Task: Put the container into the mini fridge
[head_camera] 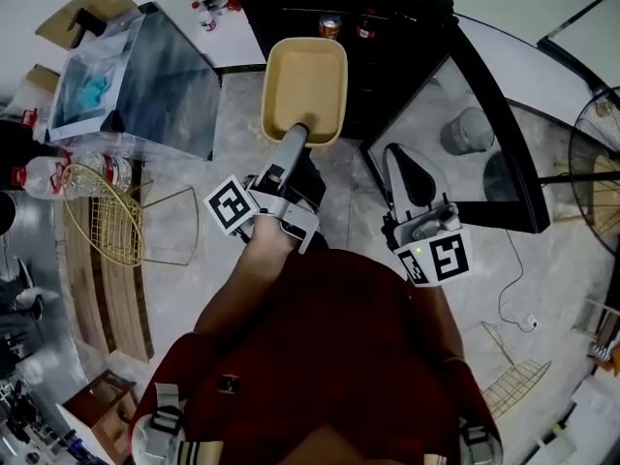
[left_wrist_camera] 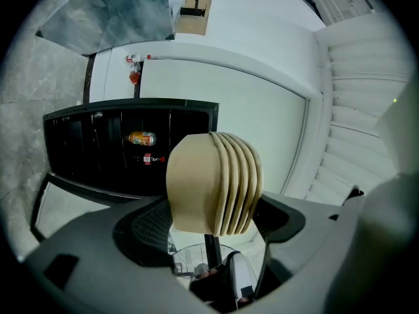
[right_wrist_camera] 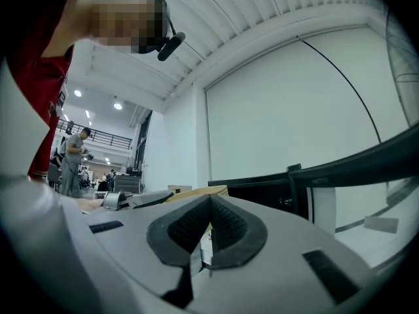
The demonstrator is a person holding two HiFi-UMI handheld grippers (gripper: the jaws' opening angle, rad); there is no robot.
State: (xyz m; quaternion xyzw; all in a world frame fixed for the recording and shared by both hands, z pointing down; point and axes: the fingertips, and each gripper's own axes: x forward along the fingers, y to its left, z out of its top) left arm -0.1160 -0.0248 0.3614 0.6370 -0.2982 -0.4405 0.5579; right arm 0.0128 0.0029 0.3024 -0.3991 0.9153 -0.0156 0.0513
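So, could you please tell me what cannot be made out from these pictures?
- Shelves of the mini fridge: in the head view they are hidden by its top and the container. In the left gripper view they are too dark.
- Label on the can: too small in both views.
- Container rim at the left gripper: covered by its jaws.
- Container in the right gripper view: only a sliver shows above the right gripper, whose jaws are shut.
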